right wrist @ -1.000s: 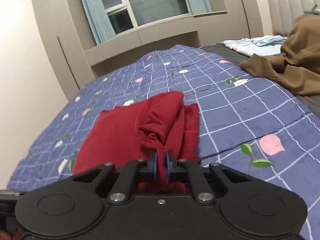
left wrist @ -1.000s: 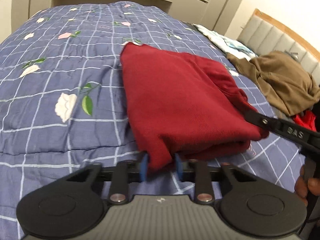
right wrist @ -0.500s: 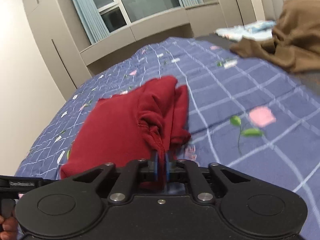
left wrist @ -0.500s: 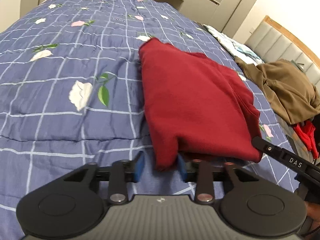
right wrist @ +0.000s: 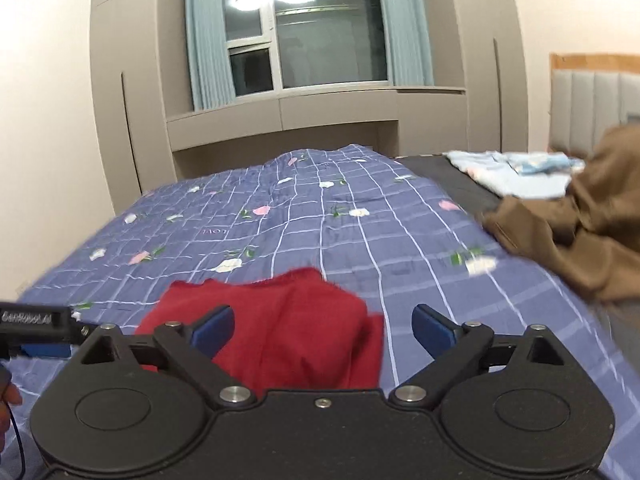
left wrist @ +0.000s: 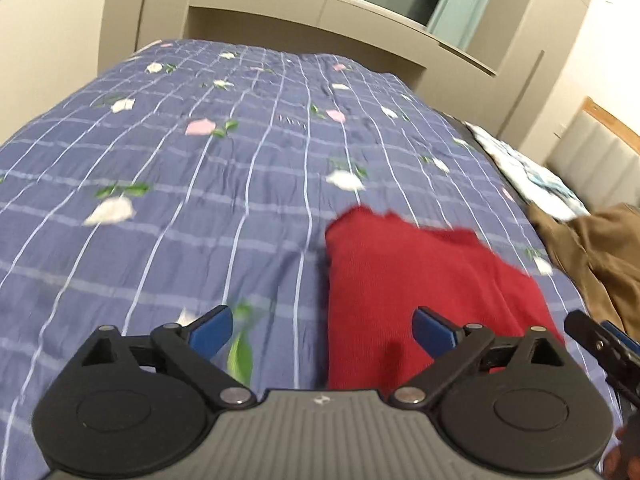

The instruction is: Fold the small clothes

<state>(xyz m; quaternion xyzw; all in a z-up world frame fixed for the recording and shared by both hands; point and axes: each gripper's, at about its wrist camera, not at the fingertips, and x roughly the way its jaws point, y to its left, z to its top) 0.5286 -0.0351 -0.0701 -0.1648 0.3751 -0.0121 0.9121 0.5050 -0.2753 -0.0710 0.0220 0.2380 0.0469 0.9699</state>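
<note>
A folded dark red garment (left wrist: pixel 420 280) lies flat on the blue checked floral bedspread (left wrist: pixel 200 184). My left gripper (left wrist: pixel 322 330) is open wide and empty, above the garment's near left edge. In the right wrist view the garment (right wrist: pixel 288 324) lies just beyond my right gripper (right wrist: pixel 322 326), which is open wide and empty. Each gripper's tip shows at the edge of the other's view.
A brown garment (right wrist: pixel 576 232) is heaped on the right of the bed, with a light blue cloth (right wrist: pixel 516 172) behind it. A padded headboard (right wrist: pixel 592 108) stands at far right. Beige cabinets and a window (right wrist: pixel 304 40) stand beyond the bed's foot.
Both grippers have let go of the red garment, opened wide and lifted back. The garment now lies folded on the bedspread.
</note>
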